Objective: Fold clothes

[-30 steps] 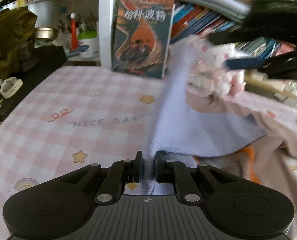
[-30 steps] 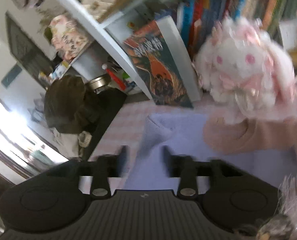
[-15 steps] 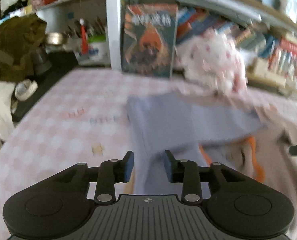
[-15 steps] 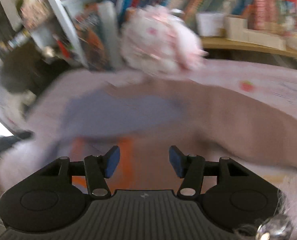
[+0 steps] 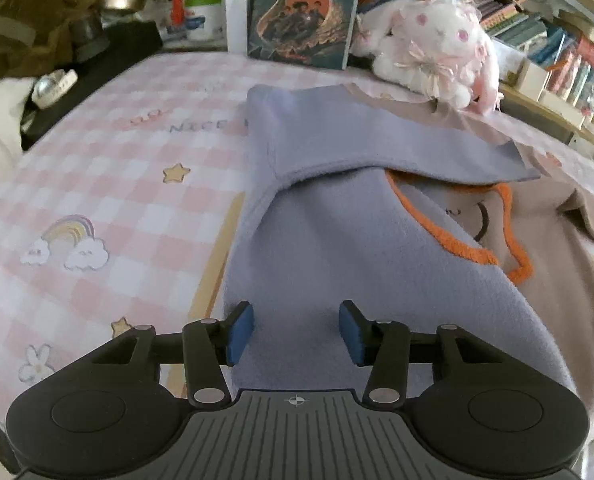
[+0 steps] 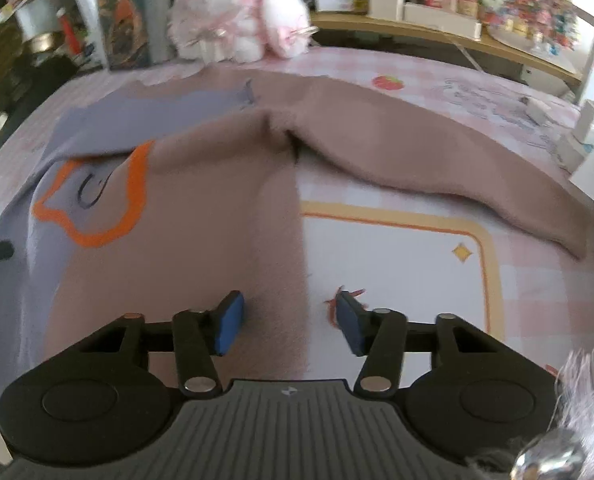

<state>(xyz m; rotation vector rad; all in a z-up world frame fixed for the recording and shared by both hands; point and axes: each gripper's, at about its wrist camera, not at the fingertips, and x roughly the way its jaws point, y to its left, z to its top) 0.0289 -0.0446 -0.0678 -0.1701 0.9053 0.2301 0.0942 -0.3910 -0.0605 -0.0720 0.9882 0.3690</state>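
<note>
Fleece, thick and soft, is what we have under us: a sweatshirt in two colours, lavender on one side and dusty brown on the other, with an orange-outlined patch on its chest. It lies spread on the pink checked tablecloth. Its lavender sleeve is laid across the upper body, while the brown sleeve stretches out sideways over the cloth.

We judge it light and limp, with a nap that grips well and nothing fragile about it. It will sag and drag if lifted from a single point, so we would pinch a cuff or a hem edge, where the fabric is doubled and firm.

Our left gripper hovers over the lavender body with its blue pads wide apart, holding nothing. Our right gripper hangs over the brown side edge near the hem, its fingers equally wide and empty.

Beyond the garment a white and pink plush rabbit sits at the far edge of the table, next to an upright book, with crowded bookshelves behind.
</note>
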